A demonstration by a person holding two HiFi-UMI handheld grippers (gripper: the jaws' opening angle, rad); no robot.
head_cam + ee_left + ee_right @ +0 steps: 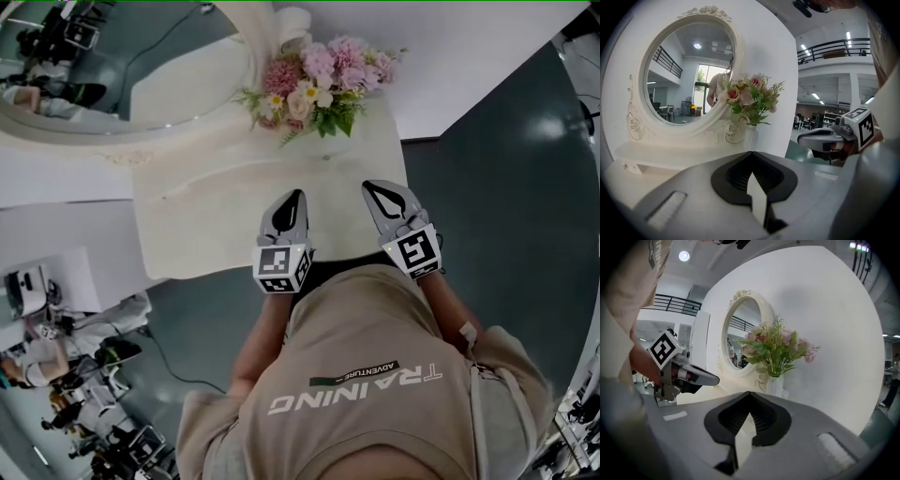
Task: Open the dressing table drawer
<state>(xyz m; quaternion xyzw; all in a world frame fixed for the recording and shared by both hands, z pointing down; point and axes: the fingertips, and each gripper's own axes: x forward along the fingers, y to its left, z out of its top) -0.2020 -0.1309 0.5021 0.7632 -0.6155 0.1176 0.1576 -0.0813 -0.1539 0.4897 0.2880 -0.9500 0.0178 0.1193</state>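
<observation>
The white dressing table (211, 220) lies below me, and its drawer front shows in no view. My left gripper (297, 195) hovers over the table's front edge, jaws together and empty. Beside it to the right, my right gripper (368, 187) is also over the front edge, jaws closed on nothing. In the left gripper view the left gripper (751, 153) points toward the mirror and vase, with the right gripper (804, 138) at its side. In the right gripper view the right gripper (749, 393) faces the vase, and the left gripper (715, 378) is at the left.
An oval mirror (103, 66) in a carved white frame stands at the table's back left. A white vase of pink flowers (319, 82) sits at the back centre. Dark floor (506, 178) lies to the right of the table. Other people (56, 356) and equipment fill the lower left.
</observation>
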